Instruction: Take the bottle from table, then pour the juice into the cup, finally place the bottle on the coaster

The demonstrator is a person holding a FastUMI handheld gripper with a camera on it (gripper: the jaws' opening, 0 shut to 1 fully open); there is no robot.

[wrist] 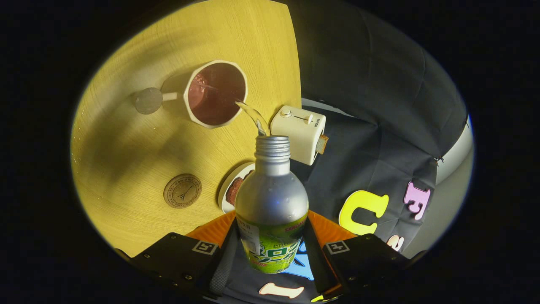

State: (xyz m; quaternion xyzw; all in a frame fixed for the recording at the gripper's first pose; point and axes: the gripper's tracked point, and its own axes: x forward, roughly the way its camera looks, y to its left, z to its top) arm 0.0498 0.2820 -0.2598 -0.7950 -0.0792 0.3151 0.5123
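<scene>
Hand-held gripper (pixel 272 249) clamps tilted bottle (pixel 271 198), stream entering cup (pixel 216 93); bottle hides part of plate (pixel 230 185).

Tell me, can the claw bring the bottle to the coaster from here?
Probably yes. The claw is shut on the bottle, and the coaster lies bare on the table, with nothing standing between.

The tongs (pixel 270 249) grip the bottle (pixel 271 202) from both sides, tipped over the wooden surface (pixel 126 156). A clear stream leaves its open neck into the cup (pixel 216 93). Just beside: a toaster (pixel 298 133), a plate (pixel 230 188), a round coaster (pixel 182 191).
</scene>
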